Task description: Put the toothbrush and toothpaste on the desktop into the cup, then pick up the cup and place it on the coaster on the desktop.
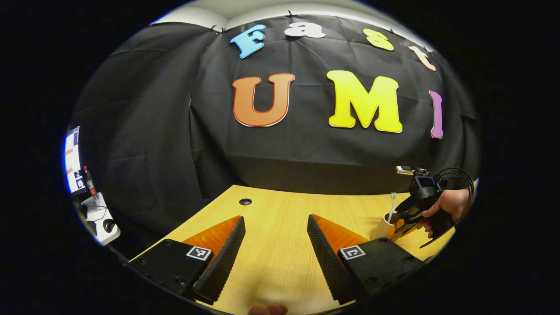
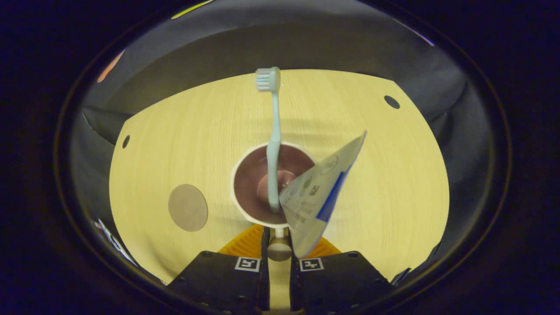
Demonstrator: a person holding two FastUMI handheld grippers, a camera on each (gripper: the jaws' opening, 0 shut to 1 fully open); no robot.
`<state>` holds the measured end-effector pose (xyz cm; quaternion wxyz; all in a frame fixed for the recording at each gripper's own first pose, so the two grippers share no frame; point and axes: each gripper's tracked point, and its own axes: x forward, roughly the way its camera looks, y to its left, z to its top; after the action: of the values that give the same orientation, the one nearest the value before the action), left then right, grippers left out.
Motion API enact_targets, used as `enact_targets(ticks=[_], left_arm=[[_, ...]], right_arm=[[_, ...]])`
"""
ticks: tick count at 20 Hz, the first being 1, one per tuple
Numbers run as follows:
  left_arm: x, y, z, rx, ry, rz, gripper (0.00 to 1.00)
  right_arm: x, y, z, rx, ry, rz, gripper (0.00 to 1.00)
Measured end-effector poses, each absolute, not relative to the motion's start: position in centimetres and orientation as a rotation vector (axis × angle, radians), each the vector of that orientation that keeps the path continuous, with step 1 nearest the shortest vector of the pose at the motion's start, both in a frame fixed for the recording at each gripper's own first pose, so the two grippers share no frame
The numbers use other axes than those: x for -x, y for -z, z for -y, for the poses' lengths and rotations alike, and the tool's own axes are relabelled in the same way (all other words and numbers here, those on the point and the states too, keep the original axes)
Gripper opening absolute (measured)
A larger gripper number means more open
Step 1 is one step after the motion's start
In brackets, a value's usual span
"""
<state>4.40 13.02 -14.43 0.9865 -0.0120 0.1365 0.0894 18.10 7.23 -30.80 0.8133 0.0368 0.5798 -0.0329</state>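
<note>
In the right gripper view a white cup (image 2: 249, 175) with a dark inside stands on the wooden desk. A pale toothbrush (image 2: 274, 144) stands in it, bristles up. My right gripper (image 2: 278, 239) is just above the cup's near rim, shut on the cap end of the toothpaste tube (image 2: 321, 188). The tube slants up to the right over the rim. A grey round coaster (image 2: 188, 207) lies left of the cup. In the left gripper view my left gripper (image 1: 275, 217) hangs open over bare desk. Far right there, a hand holds the right gripper (image 1: 400, 227) by the cup (image 1: 382, 225) and toothbrush (image 1: 392, 203).
The wooden desk (image 1: 280, 262) has a small round hole (image 1: 245, 201) near its back edge, and two more holes (image 2: 392, 102) (image 2: 126, 141) near its edges. Black cloth walls the back. White equipment (image 1: 98, 218) stands off the desk's left side.
</note>
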Motion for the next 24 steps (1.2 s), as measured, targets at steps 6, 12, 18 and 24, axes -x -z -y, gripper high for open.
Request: enact_targets(ticks=[6, 12, 18, 24], left_arm=[[-4.2, 14.3, -13.0, 0.02, -0.175, -0.272, 0.91], [-3.1, 14.6, -14.0, 0.02, -0.202, -0.275, 0.9], [-1.6, 14.0, -15.9, 0.034, -0.25, -0.264, 0.91], [0.0, 13.7, -18.6, 0.04, -0.337, -0.27, 0.91]], right_arm=[[-18.1, 30.7, -7.1, -0.057, 0.036, -1.219, 0.01], [-18.4, 30.6, -6.8, -0.015, -0.021, -1.177, 0.01], [-18.5, 31.4, -6.8, 0.073, -0.149, -1.117, 0.01], [-18.5, 31.5, -6.2, 0.156, -0.262, -1.141, 0.01]])
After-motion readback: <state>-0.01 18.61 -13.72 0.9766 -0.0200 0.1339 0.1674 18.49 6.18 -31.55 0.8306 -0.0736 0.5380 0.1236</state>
